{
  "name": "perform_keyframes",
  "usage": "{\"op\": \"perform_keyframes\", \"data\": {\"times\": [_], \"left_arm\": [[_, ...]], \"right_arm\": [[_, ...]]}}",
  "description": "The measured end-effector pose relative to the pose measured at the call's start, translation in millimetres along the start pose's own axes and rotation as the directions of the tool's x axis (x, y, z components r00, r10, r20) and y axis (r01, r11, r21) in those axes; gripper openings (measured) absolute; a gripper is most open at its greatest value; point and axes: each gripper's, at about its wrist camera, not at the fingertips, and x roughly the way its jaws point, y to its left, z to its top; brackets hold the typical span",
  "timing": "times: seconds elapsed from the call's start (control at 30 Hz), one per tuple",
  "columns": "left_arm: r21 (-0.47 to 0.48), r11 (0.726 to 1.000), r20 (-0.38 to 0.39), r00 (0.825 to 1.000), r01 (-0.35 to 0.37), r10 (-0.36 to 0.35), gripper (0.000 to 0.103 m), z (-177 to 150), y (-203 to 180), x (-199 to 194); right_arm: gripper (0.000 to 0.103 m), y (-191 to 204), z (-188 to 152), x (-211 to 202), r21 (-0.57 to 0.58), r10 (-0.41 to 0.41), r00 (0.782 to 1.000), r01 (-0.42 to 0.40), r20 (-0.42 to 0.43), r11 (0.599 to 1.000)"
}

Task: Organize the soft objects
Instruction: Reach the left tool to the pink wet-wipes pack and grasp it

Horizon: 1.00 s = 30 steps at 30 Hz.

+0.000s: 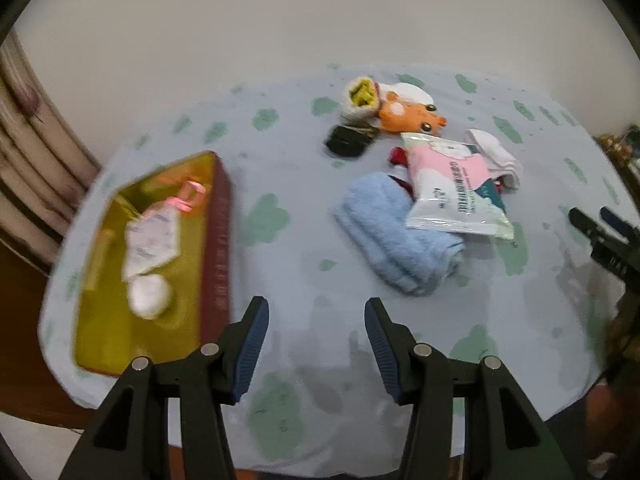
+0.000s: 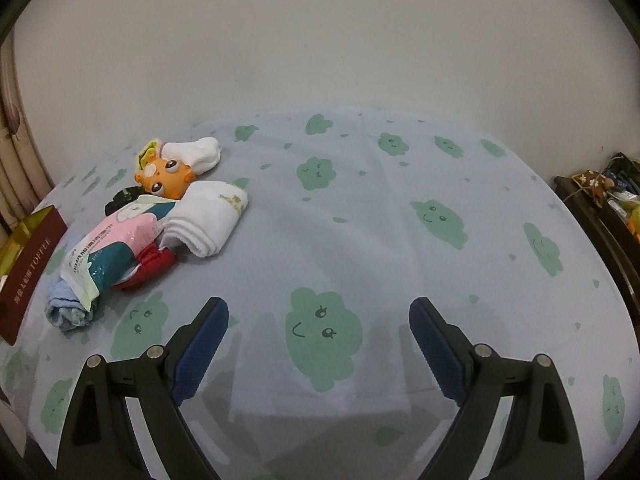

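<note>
Both grippers hang empty over the table: the left gripper moderately spread, the right gripper spread wide, nothing between the jaws. A pale blue tablecloth printed with green clouds meets a plain wall. The heap of soft items, a blue towel and a wipes pack among them, lies at one o'clock from the left gripper and ten o'clock from the right. A red box with gold lining sits at ten o'clock.

Both hand-held grippers, left and right, pointed down over the worktop, jaws apart and empty.
</note>
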Motion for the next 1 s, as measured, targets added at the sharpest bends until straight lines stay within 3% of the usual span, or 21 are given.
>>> {"op": "perform_keyframes", "data": {"times": [0.13, 0.3, 0.73, 0.87, 1.0], "left_arm": [[0.008, 1.0, -0.003, 1.0, 0.017, -0.017, 0.051, 9, -6, 9], [0.056, 0.998, 0.03, 0.999, -0.028, 0.027, 0.051, 18, -21, 8], [0.105, 0.994, 0.036, 0.999, -0.036, 0.032, 0.051, 25, -42, 8], [0.13, 0.991, 0.034, 0.999, -0.019, 0.015, 0.051, 32, -48, 10], [0.162, 0.984, -0.006, 0.997, 0.079, -0.079, 0.051, 47, -56, 19]], "right_arm": [[0.091, -2, 0, 3, 0.014, 0.022, 1.0, -0.022, -0.003, 1.0], [0.091, -3, -1, 4, 0.025, 0.033, 0.999, -0.033, -0.001, 0.999], [0.092, -1, -2, 2, 0.019, 0.024, 1.0, -0.024, -0.009, 1.0], [0.092, -2, -1, 4, 0.016, 0.03, 0.999, -0.03, -0.017, 0.999], [0.092, -2, -1, 6, 0.015, 0.036, 0.999, -0.036, -0.029, 0.999]]}}
